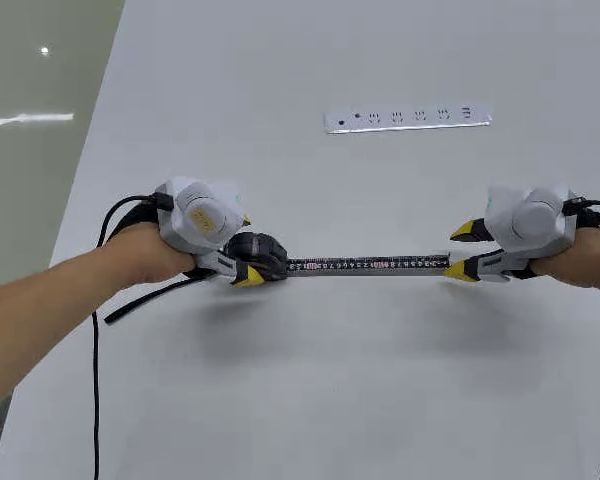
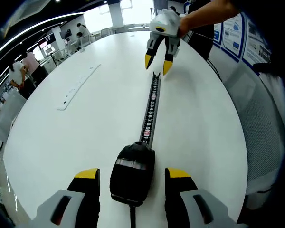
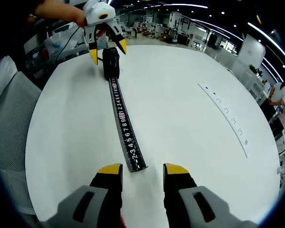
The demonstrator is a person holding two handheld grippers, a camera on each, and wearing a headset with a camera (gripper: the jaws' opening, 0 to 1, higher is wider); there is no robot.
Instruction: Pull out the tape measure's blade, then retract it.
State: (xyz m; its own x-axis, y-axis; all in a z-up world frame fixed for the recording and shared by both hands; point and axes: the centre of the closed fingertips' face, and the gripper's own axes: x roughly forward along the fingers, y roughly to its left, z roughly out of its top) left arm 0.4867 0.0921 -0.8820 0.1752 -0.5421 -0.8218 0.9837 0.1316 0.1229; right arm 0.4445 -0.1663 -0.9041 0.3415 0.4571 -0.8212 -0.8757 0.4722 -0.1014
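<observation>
A black tape measure case (image 1: pixel 260 254) lies on the white table (image 1: pixel 330 390) with its blade (image 1: pixel 370 264) drawn out flat to the right. My left gripper (image 1: pixel 248 250) is open. Its yellow-tipped jaws stand either side of the case (image 2: pixel 132 175), with a small gap on each side. My right gripper (image 1: pixel 460 251) is open at the blade's free end. In the right gripper view the blade tip (image 3: pixel 137 165) lies on the table just ahead of the right gripper (image 3: pixel 142 170) and a little left of centre, untouched. The blade (image 2: pixel 151 109) runs straight towards the right gripper (image 2: pixel 156 64).
A white power strip (image 1: pixel 408 118) lies flat on the far part of the table. A black cable (image 1: pixel 95 380) hangs off the left gripper along the table's left edge. A grey mesh chair (image 3: pixel 9 118) stands beside the table. People stand in the background (image 2: pixel 19 71).
</observation>
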